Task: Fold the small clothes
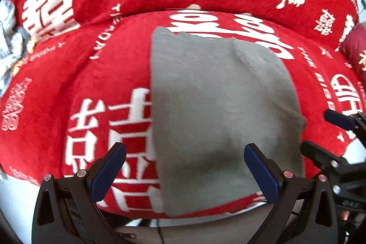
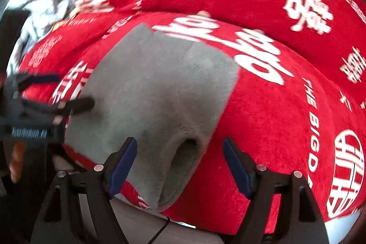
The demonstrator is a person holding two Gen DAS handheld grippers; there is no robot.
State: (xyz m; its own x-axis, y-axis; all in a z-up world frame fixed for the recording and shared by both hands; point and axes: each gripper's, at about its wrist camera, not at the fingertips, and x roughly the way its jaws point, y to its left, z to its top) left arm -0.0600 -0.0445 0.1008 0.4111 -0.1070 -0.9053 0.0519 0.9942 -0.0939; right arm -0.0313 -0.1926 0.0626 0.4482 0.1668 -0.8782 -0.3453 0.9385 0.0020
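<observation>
A small grey garment (image 1: 219, 111) lies flat on a red cloth with white lettering (image 1: 80, 74). It also shows in the right wrist view (image 2: 160, 95), with a rolled open hem at its near end. My left gripper (image 1: 185, 166) is open and empty, hovering over the garment's near left part. My right gripper (image 2: 180, 164) is open and empty above the garment's near hem. The right gripper shows at the right edge of the left wrist view (image 1: 320, 136). The left gripper shows at the left of the right wrist view (image 2: 68, 93), by the garment's left edge.
A pile of light patterned clothes (image 1: 9, 38) lies at the far left of the red cloth, also seen in the right wrist view (image 2: 43, 8). A dark red cushion (image 1: 356, 45) sits at the right. The cloth's near edge (image 1: 183, 216) drops off just below the garment.
</observation>
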